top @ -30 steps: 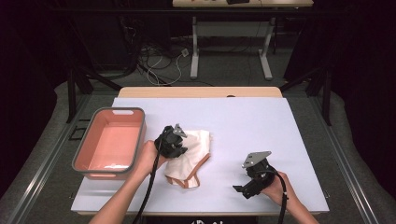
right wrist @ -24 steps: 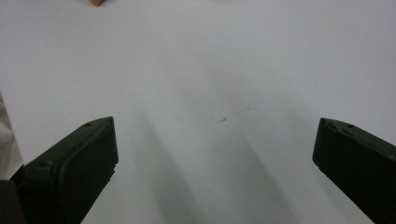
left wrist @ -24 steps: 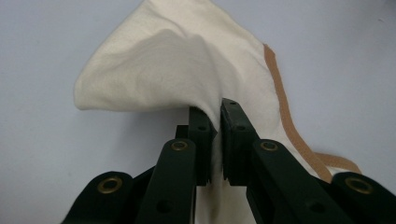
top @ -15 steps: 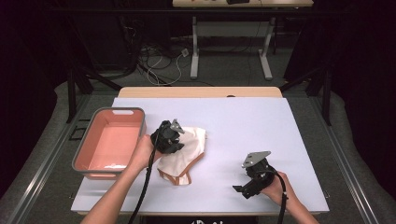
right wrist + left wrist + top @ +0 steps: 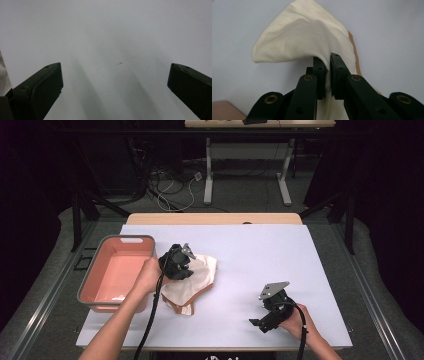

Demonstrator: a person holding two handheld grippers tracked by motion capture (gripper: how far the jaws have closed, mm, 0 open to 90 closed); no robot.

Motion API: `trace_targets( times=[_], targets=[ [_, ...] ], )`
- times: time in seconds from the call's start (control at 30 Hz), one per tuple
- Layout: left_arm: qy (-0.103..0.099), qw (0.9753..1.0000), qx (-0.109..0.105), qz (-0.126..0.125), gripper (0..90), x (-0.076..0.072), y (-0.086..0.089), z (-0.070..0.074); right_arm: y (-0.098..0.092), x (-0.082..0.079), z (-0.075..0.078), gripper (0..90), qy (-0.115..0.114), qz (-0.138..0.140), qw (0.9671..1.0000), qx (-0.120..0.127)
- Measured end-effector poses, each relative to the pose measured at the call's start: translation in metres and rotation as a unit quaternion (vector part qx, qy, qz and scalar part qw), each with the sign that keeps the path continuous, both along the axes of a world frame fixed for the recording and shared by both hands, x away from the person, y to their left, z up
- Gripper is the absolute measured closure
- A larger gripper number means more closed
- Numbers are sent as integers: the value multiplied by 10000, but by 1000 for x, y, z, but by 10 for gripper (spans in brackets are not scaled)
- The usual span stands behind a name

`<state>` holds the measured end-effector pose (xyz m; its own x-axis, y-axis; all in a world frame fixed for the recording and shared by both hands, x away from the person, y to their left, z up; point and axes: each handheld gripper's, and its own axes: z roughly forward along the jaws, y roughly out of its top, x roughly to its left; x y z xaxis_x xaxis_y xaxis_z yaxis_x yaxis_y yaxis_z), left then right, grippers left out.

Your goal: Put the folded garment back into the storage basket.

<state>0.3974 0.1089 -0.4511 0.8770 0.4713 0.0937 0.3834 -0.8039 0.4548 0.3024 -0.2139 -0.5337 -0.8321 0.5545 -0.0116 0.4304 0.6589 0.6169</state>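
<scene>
With its jaws pinched on a fold, left gripper (image 5: 327,75) lifted cream cloth (image 5: 299,37) clear of white counter (image 5: 260,250) — toward salmon tub (image 5: 117,270); right gripper (image 5: 115,82) spread, idle.

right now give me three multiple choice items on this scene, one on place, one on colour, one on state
1. Where is the bin?
A. left of the cloth
B. right of the cloth
C. under the table

2. What colour is the top face of the cloth?
A. blue
B. cream
C. black

3. How are the left tongs?
A. wide open
B. shut on the cloth
C. lying in the bin

Answers:
1. A, the high view shows the bin at the table's left edge.
2. B, cream fabric with an orange-brown edge beneath.
3. B, the jaws pinch a fold, while the right tongs stand open over bare table.
</scene>
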Motion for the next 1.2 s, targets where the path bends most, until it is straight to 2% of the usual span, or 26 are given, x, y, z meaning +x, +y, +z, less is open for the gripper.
trace_targets(
  times=[0.3, 0.7, 1.03, 1.2],
  targets=[
    [-22, 9998, 194, -93, 843, 3, 1, 9, 0, 0, 0, 0, 3, -17, 10000, 7],
    [-117, 9982, 498, -309, 843, 7, -2, 19, 0, 0, 1, 0, -3, 21, 10000, -18],
    [-129, 9971, 632, -415, 843, 9, -6, 27, 0, 0, 2, 0, -49, 11, 10000, 26],
    [-126, 9966, 717, -388, 844, 12, -5, 29, -1, 0, 2, 0, -55, 12, 10000, 24]
  ],
)
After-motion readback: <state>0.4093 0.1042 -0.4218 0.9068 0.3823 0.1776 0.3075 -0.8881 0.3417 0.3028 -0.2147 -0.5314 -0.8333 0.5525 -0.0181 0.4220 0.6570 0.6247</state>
